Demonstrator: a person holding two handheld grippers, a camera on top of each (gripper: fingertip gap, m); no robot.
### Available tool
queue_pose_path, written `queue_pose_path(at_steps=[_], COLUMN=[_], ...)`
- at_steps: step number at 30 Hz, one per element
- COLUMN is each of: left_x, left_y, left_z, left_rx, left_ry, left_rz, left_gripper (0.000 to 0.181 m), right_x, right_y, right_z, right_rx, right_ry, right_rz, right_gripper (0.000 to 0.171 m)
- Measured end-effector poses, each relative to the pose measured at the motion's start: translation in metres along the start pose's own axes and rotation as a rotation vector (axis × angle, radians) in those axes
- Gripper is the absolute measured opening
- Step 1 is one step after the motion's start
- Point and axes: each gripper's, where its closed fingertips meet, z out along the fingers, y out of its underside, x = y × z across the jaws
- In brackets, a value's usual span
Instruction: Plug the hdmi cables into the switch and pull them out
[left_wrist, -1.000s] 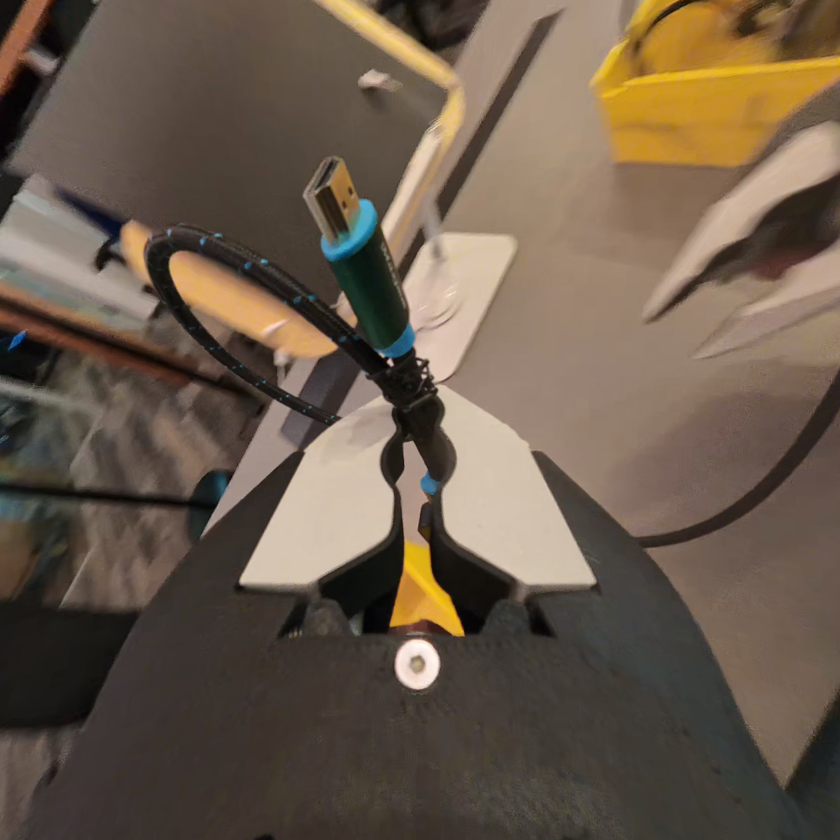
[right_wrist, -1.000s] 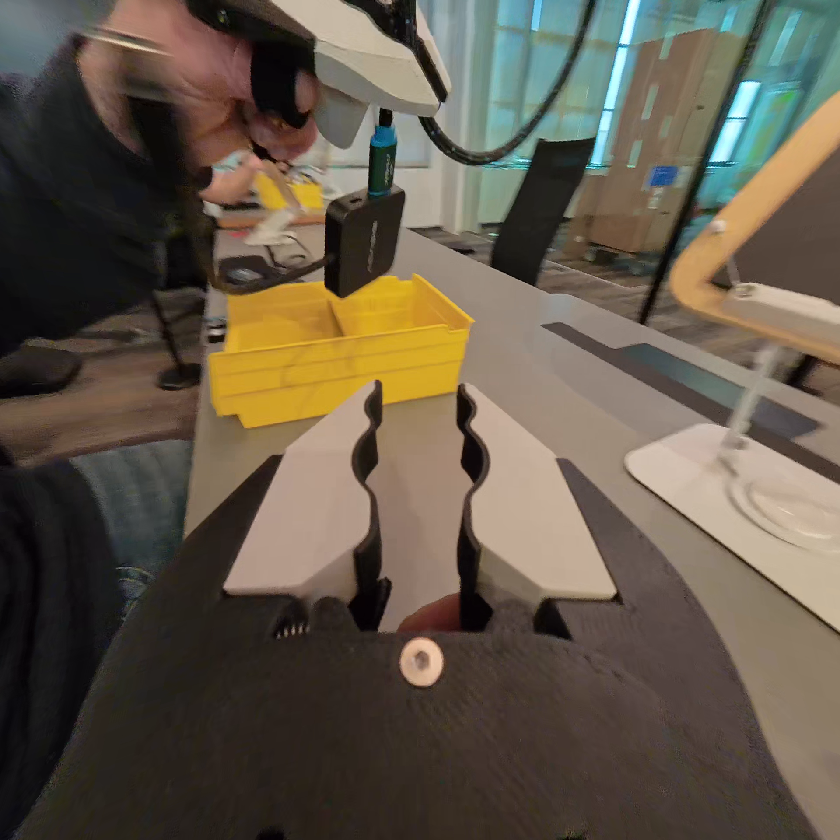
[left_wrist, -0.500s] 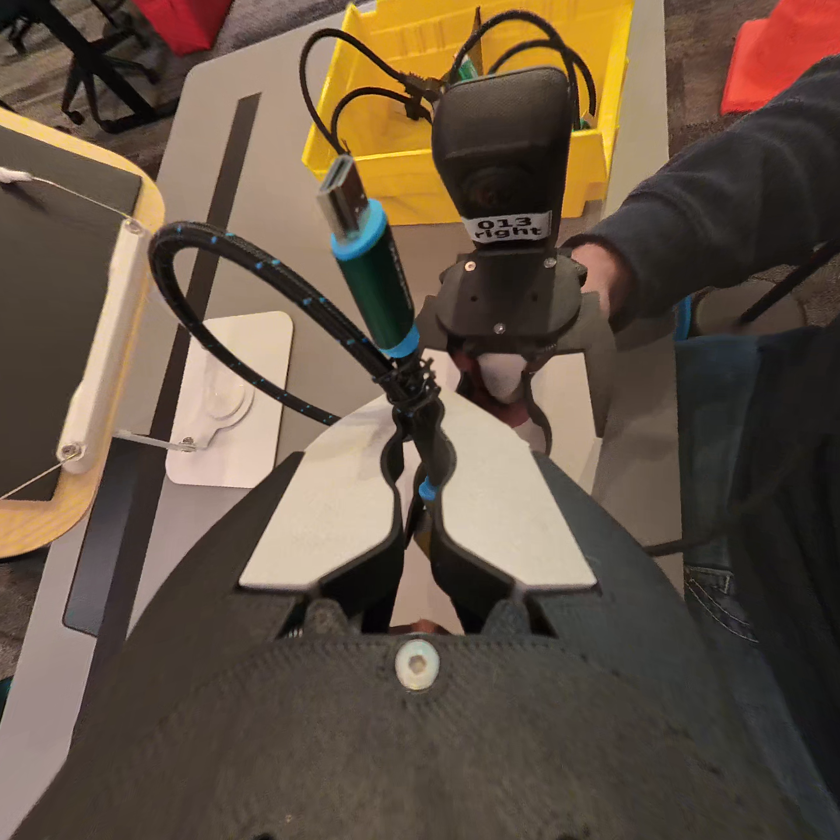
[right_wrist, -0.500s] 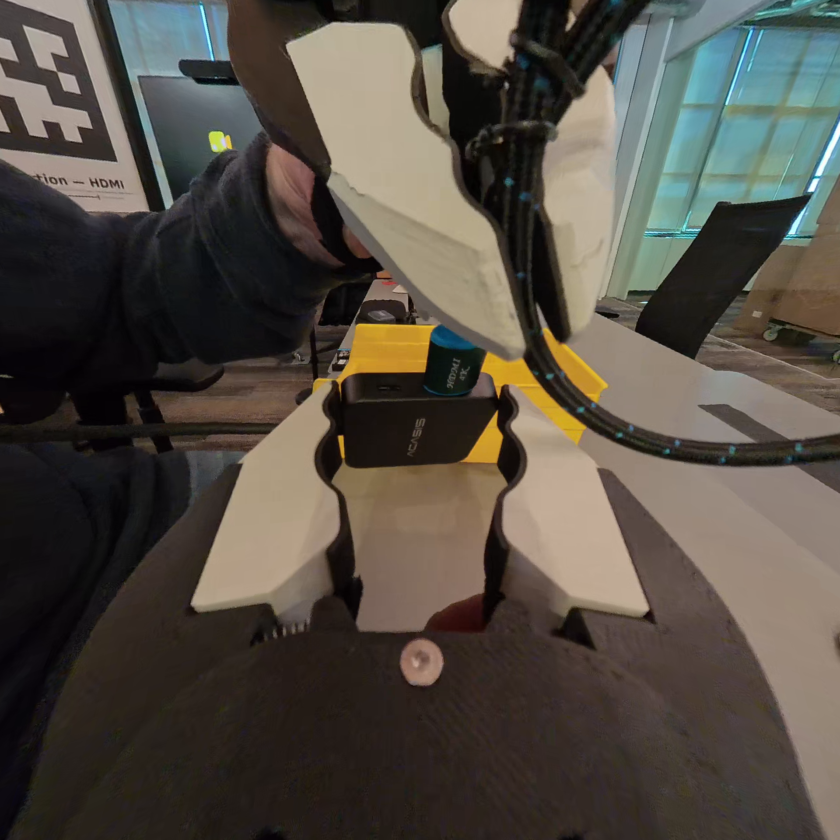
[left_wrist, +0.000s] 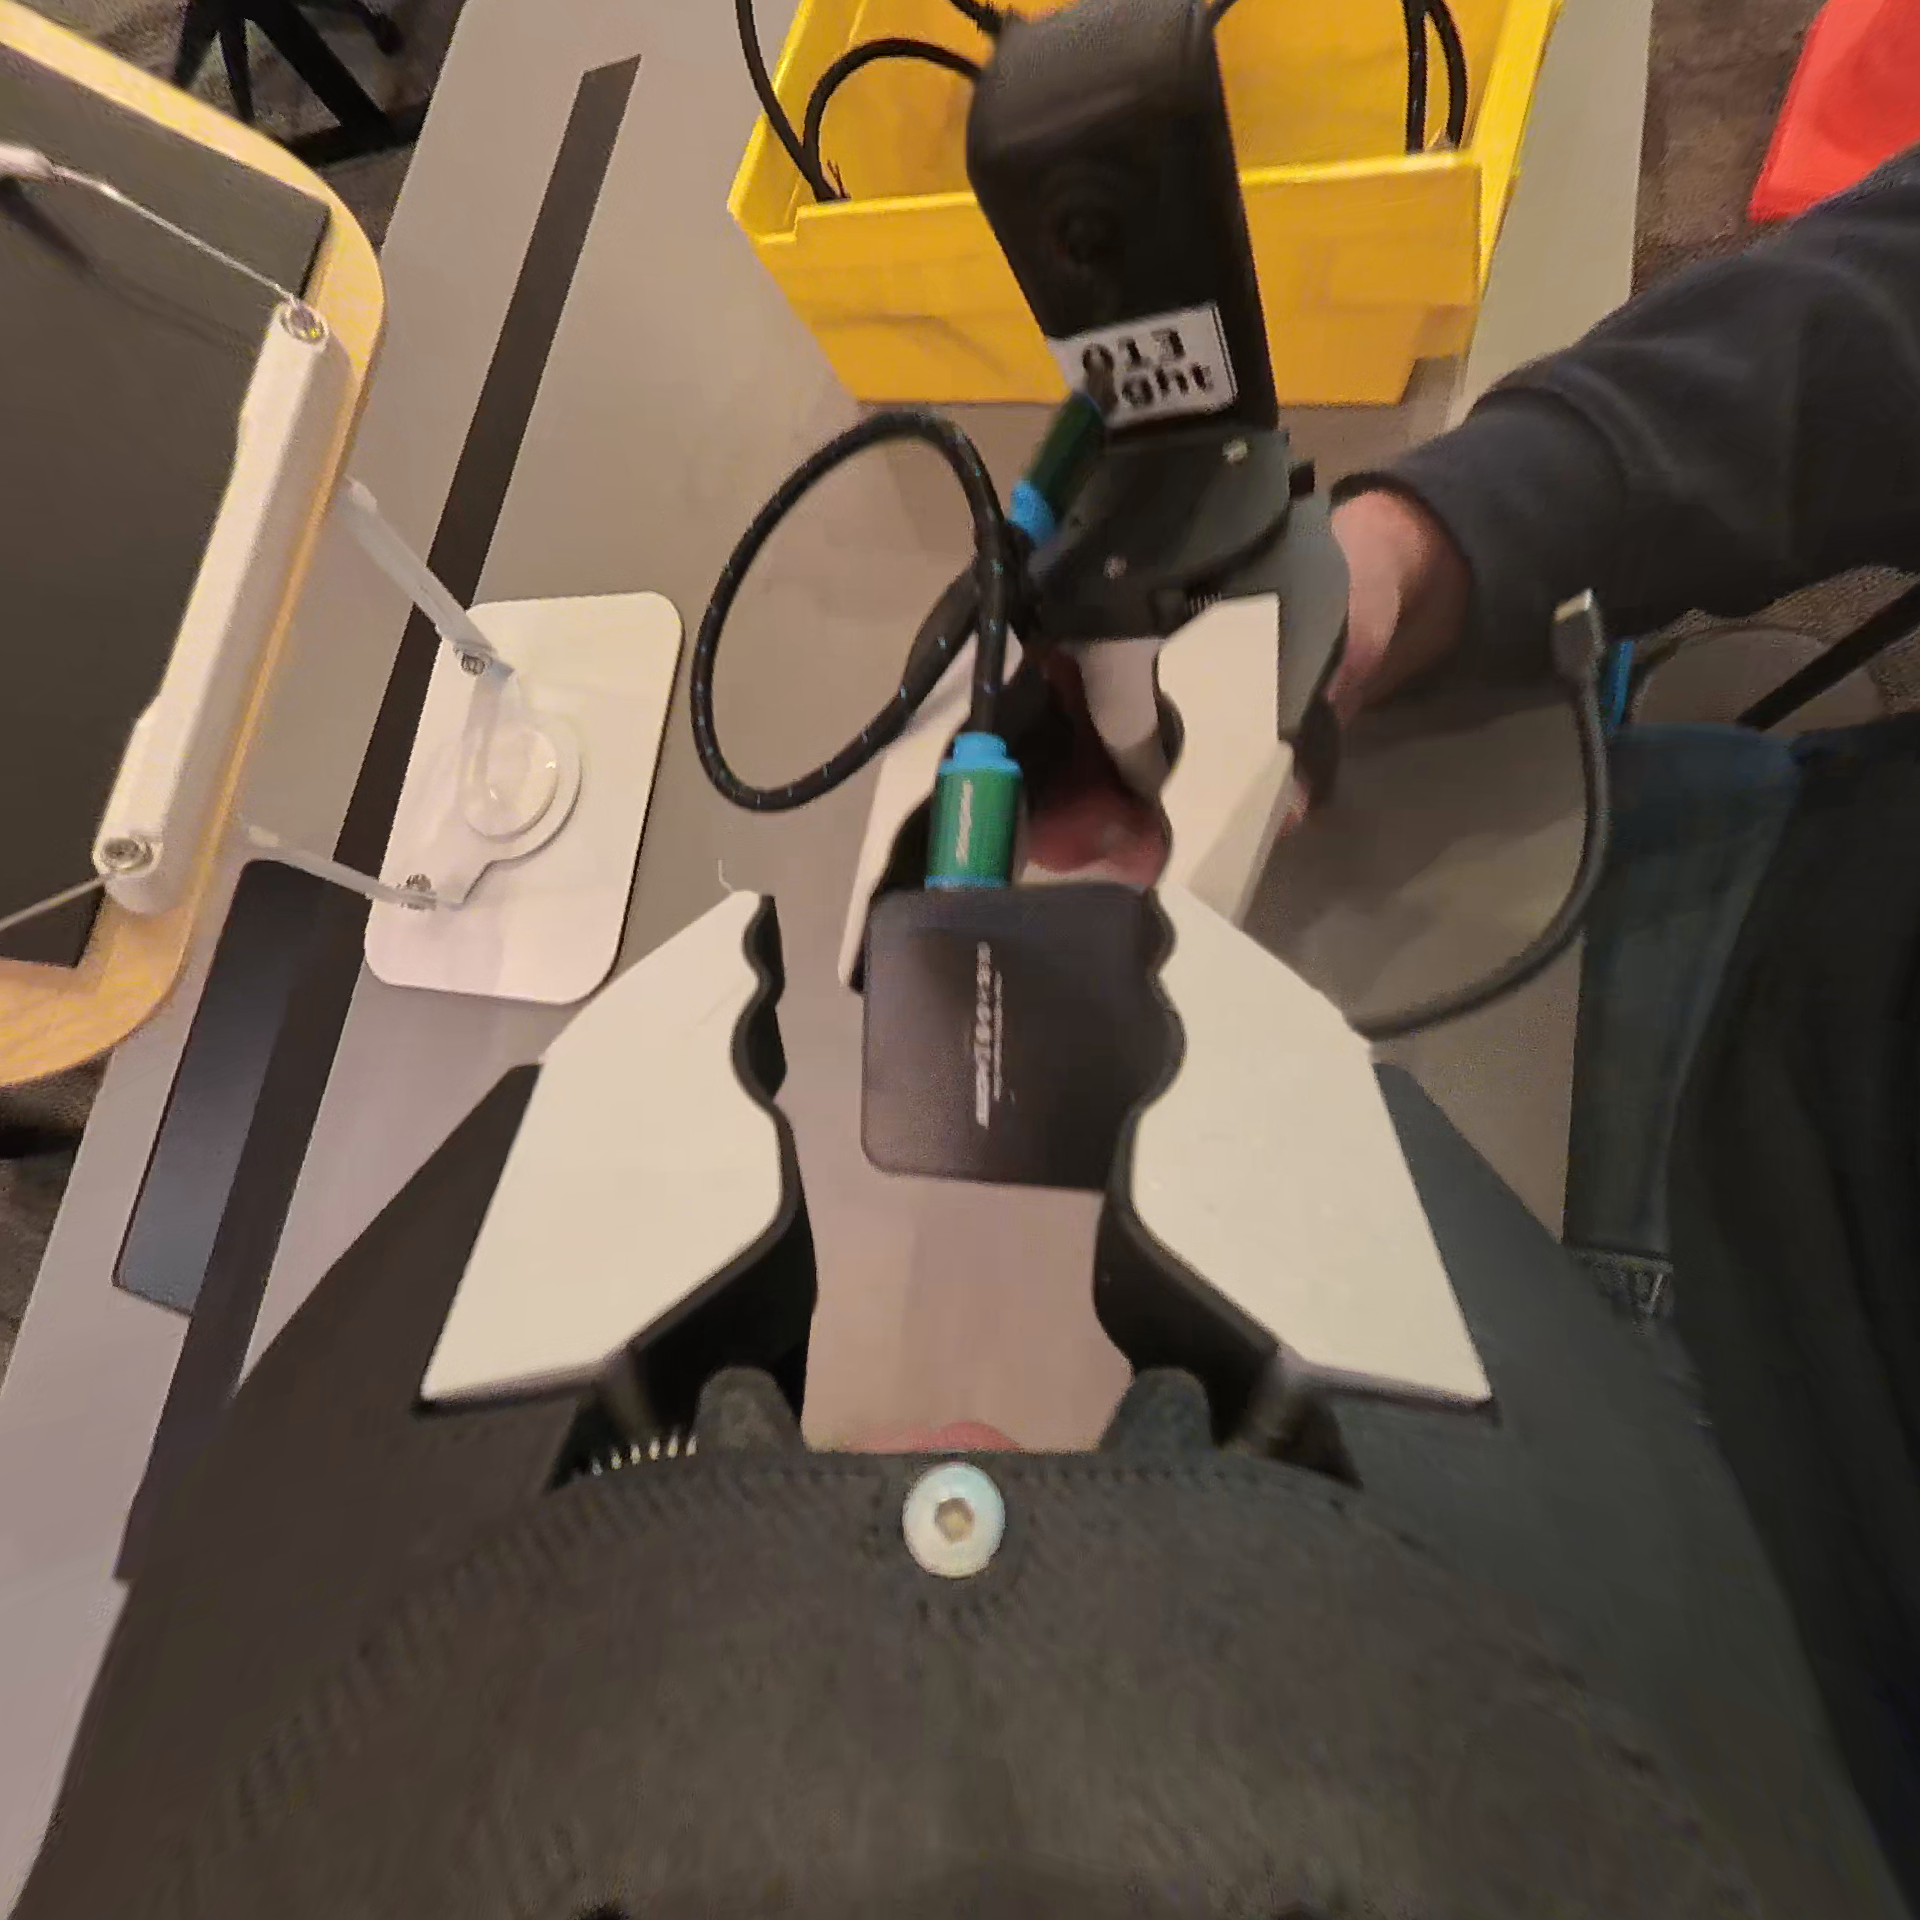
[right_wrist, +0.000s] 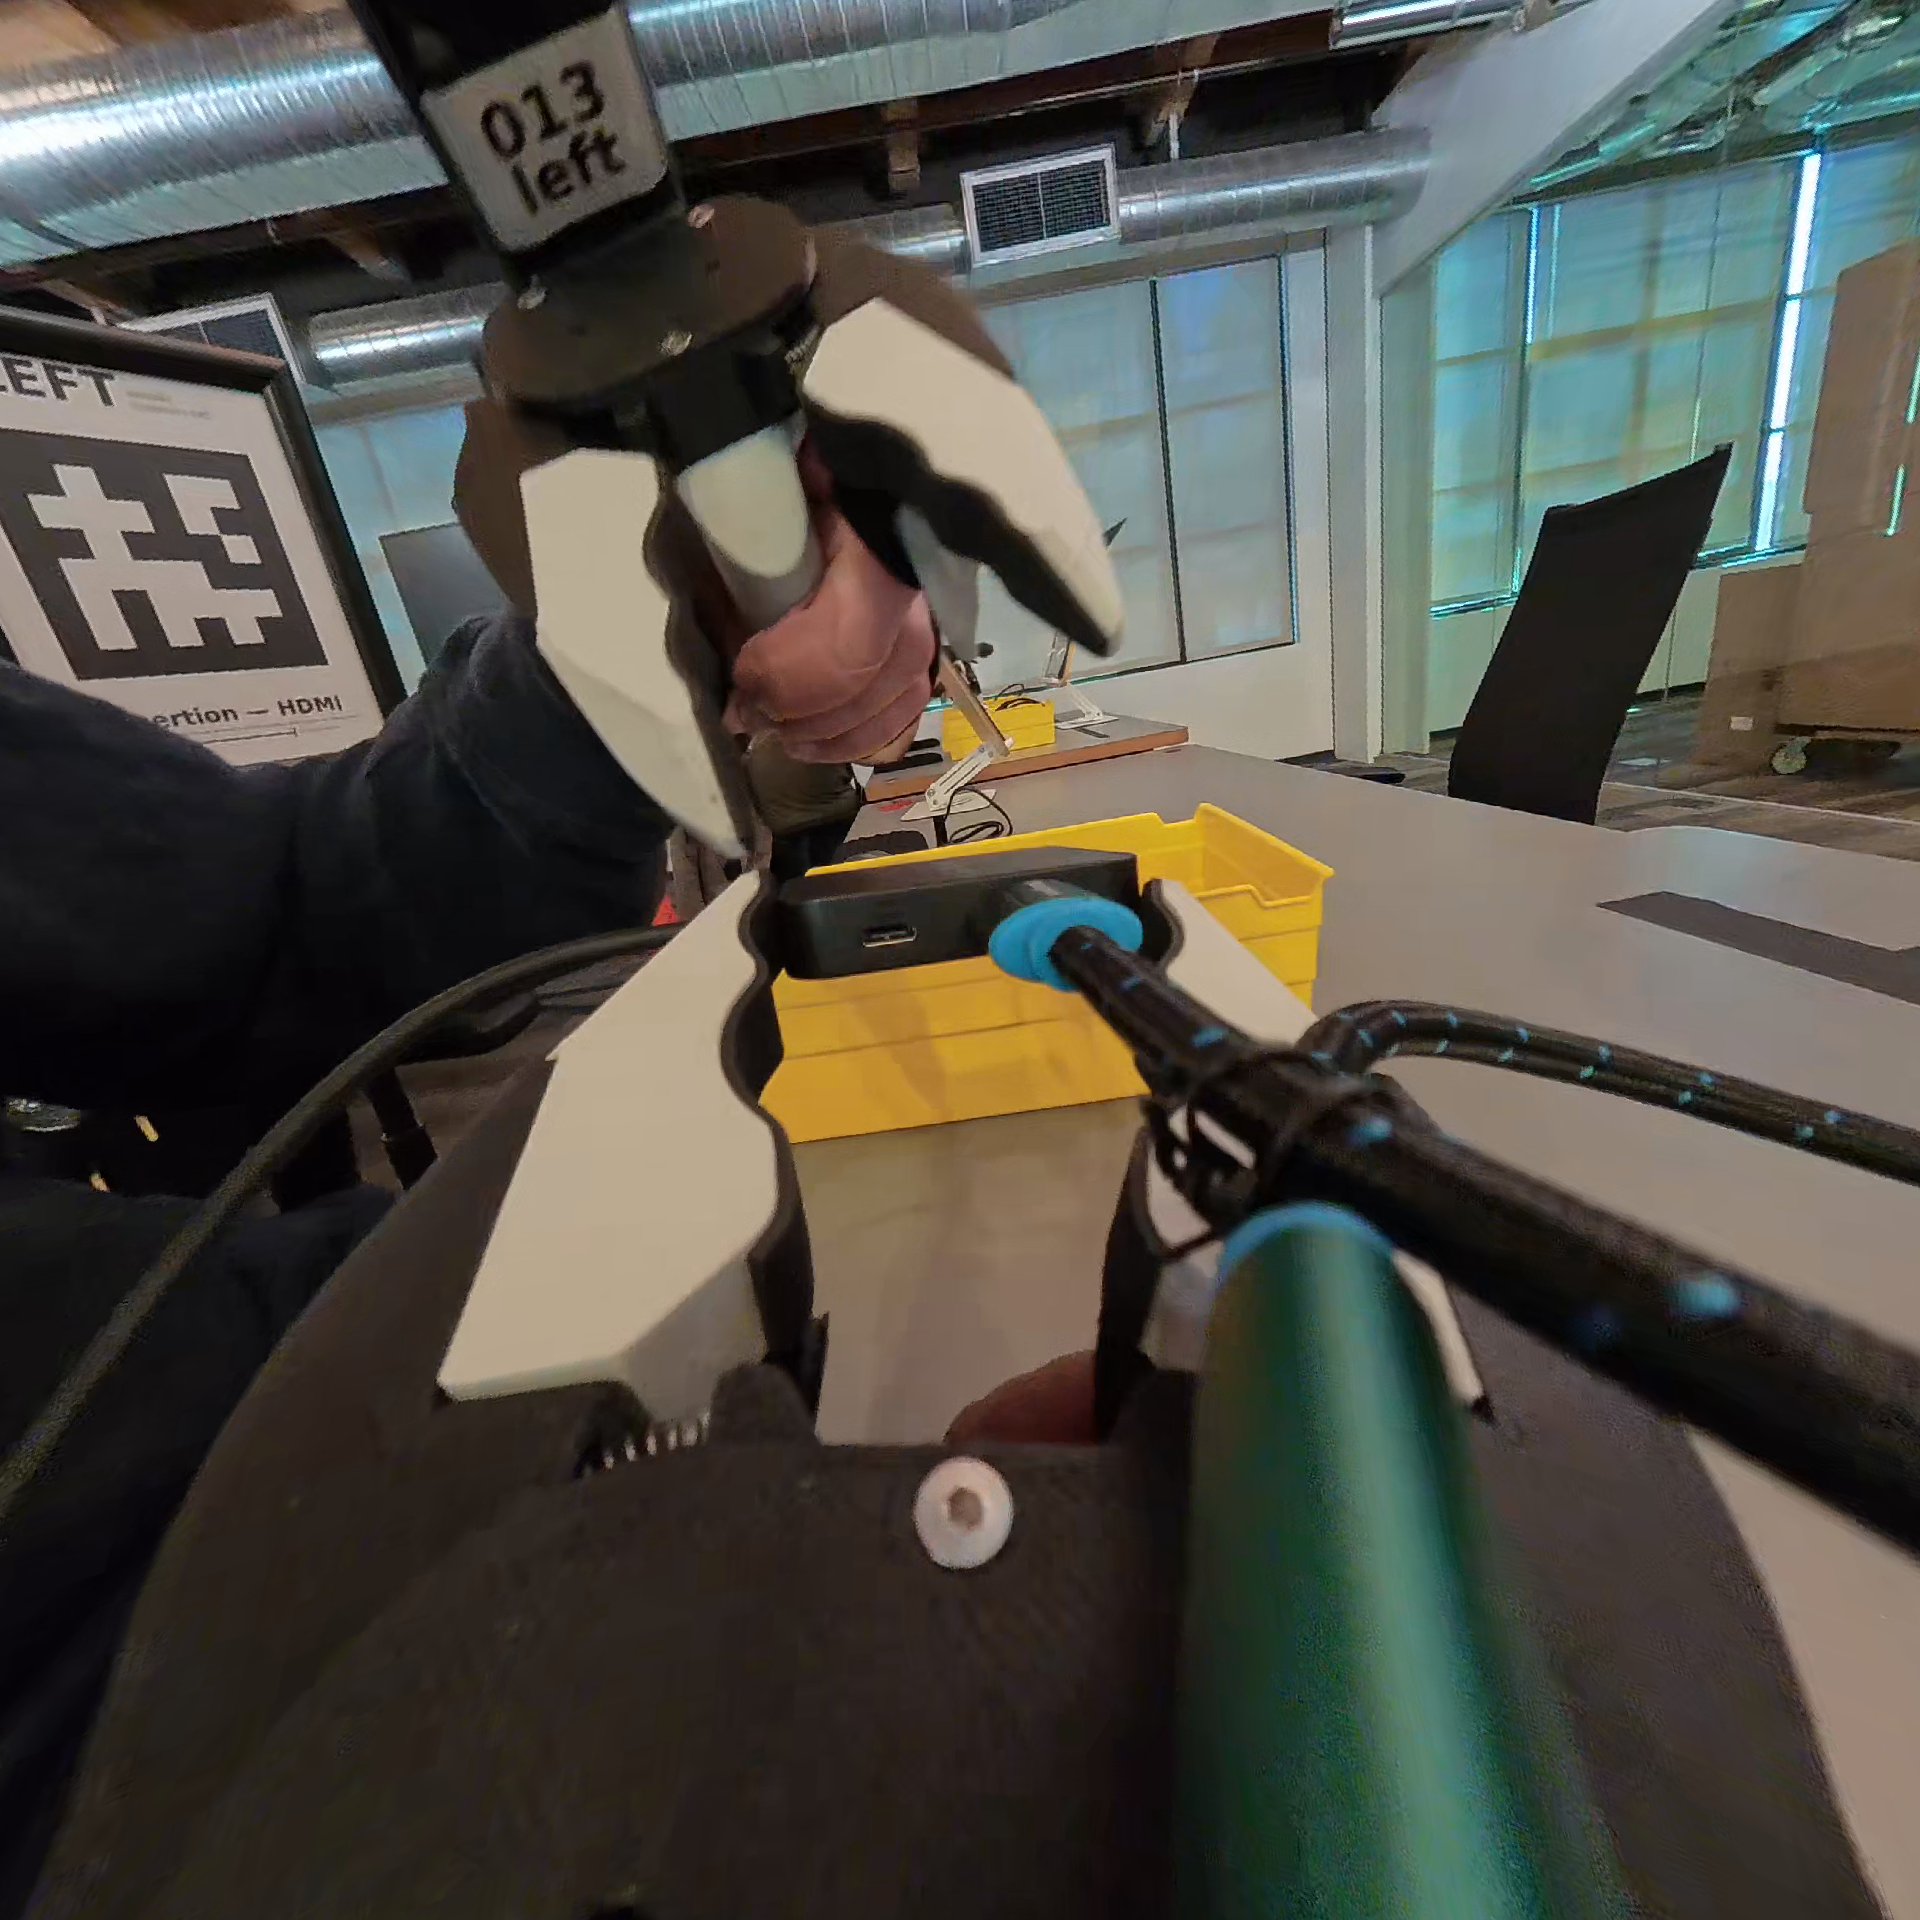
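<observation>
The black switch (right_wrist: 894, 914) hangs above the grey table (right_wrist: 1558, 935), clamped at its sides between the pads of my right gripper (right_wrist: 956, 914). A green HDMI plug with blue collars (left_wrist: 971, 816) sits in one port of the switch (left_wrist: 997, 1039). Its braided black cable (right_wrist: 1558, 1247) loops back, and the other green plug (right_wrist: 1340, 1610) lies across my right gripper's body. My left gripper (left_wrist: 961, 914) is open just above the switch, holding nothing. Its white fingers (right_wrist: 623, 644) show from the front in the right wrist view.
A yellow bin (left_wrist: 1143, 260) with more black cables stands on the table behind the switch. A white stand base (left_wrist: 520, 790) and a wood-edged dark panel (left_wrist: 156, 468) are to the left. A second black cable (left_wrist: 1590, 831) hangs at the right, by a person's sleeve (left_wrist: 1662, 416). Only a small space, under 4 cm, lies between the two pairs of fingers.
My left gripper opened and let go of the braided cable, whose free plug dropped onto my right gripper. My right gripper opened wider and took the switch between its pads.
</observation>
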Motion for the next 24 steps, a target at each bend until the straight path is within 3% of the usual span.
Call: queue_pose_path(at_steps=[5, 8, 15, 22, 24], left_x=[0.01, 0.012, 0.023, 0.04, 0.051], left_y=[0.03, 0.043, 0.059, 0.085, 0.087], left_z=[-0.007, -0.007, 0.015, 0.039, 0.043], left_rx=[-0.082, -0.147, -0.2, -0.308, -0.321], left_ry=[-0.091, -0.143, -0.073, 0.116, 0.189], left_rz=[0.126, 0.197, 0.089, -0.052, -0.054], left_gripper=[0.076, 0.097, 0.114, 0.104, 0.09], right_x=[0.003, 0.0, -0.008, -0.025, -0.027], right_y=[0.009, 0.011, 0.019, 0.026, 0.028], right_z=[0.002, 0.004, 0.006, 0.009, 0.008], right_rx=[-0.026, -0.024, -0.057, -0.091, -0.105], right_ry=[0.008, -0.005, -0.036, -0.101, -0.105], right_rz=[0.023, 0.046, -0.005, -0.122, -0.151], right_gripper=[0.069, 0.068, 0.068, 0.067, 0.067])
